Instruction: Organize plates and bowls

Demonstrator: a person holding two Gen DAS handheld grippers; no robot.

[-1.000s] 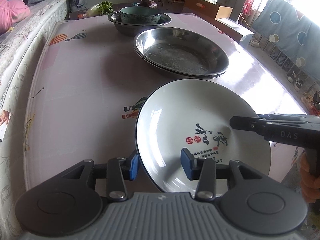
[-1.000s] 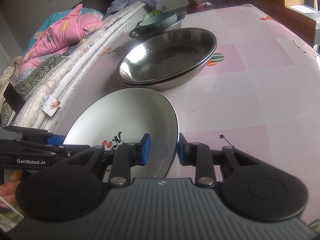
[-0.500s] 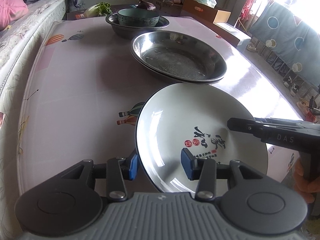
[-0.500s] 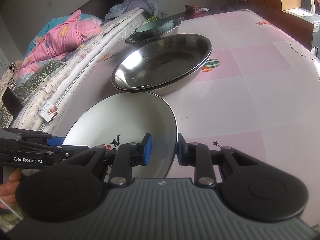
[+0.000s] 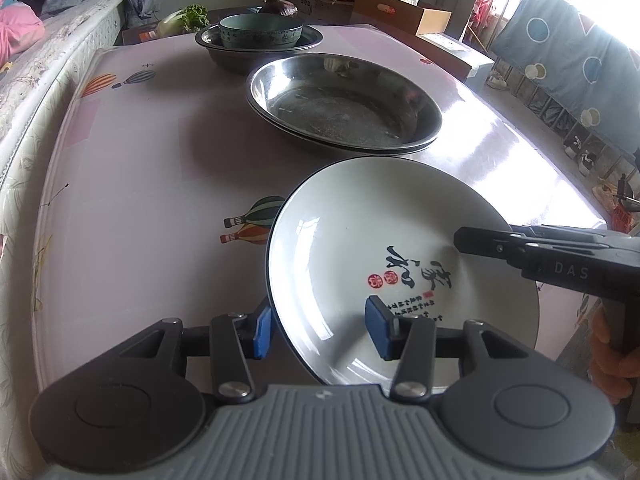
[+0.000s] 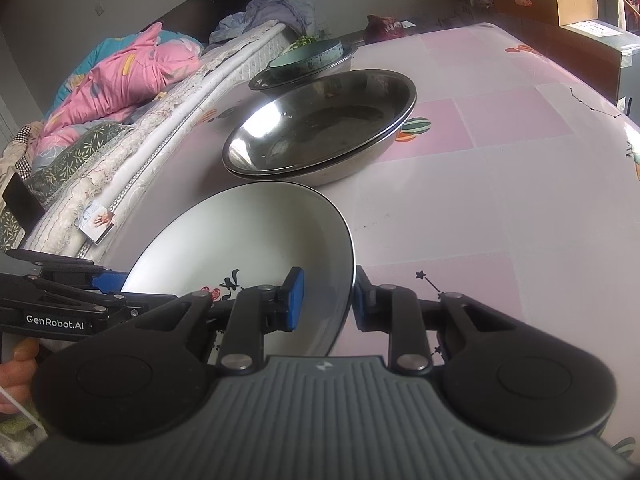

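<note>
A white plate with black calligraphy [image 5: 384,240] is held above the table's near end, close to the wide steel basin [image 5: 344,104]. My left gripper [image 5: 318,330] is shut on its left rim. My right gripper [image 6: 326,298] is shut on its right rim [image 6: 256,236]. The right gripper also shows in the left wrist view [image 5: 472,238]. The left gripper also shows in the right wrist view [image 6: 100,280]. The steel basin [image 6: 320,120] looks like two stacked. Behind it a teal bowl [image 5: 260,30] sits in a smaller steel bowl [image 5: 224,54].
The table [image 5: 132,176] has a pink patterned cover. A bed with quilts [image 6: 120,76] runs along its left side. Cardboard boxes [image 5: 400,12] and vegetables [image 5: 184,20] lie beyond the far end. The table's right edge drops to the floor.
Both grippers have carried the plate forward toward the steel basin; its far rim now lies close to the basin. Both grips are unchanged.
</note>
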